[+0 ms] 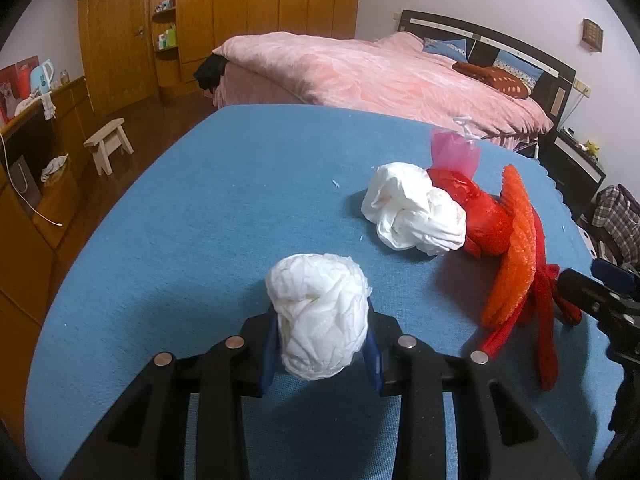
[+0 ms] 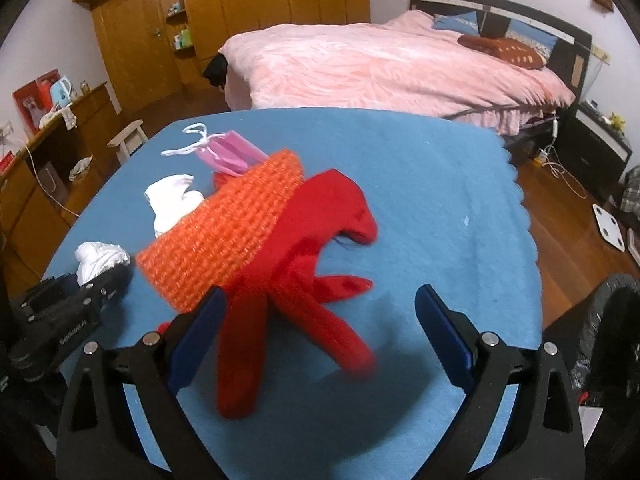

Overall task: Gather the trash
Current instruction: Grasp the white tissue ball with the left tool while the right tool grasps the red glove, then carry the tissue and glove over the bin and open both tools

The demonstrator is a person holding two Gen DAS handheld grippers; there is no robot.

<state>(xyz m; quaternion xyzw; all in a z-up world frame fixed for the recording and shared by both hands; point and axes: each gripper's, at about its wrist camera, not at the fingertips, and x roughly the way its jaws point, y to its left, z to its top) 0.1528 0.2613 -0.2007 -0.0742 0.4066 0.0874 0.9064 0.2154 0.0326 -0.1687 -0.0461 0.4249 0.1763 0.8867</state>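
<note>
My left gripper (image 1: 322,348) is shut on a crumpled white paper ball (image 1: 320,312), held just above the blue tablecloth (image 1: 224,208). A pile of trash lies to the right of it: a white crumpled bag (image 1: 412,208), a red plastic bag (image 1: 484,220), a small pink bag (image 1: 456,152) with a white string, an orange mesh net (image 1: 516,248) and a red cloth with long strips (image 1: 546,320). My right gripper (image 2: 322,296) stands open over the red cloth (image 2: 304,264), whose strips lie between its fingers. The orange net (image 2: 224,236) is by the left fingertip.
The blue table (image 2: 460,184) ends in a scalloped edge on the right. A black bin bag (image 2: 616,340) stands by the table at the right, a white scale (image 2: 608,228) lies on the wood floor. A pink bed (image 1: 380,76), wardrobes and a small stool (image 1: 108,144) are beyond.
</note>
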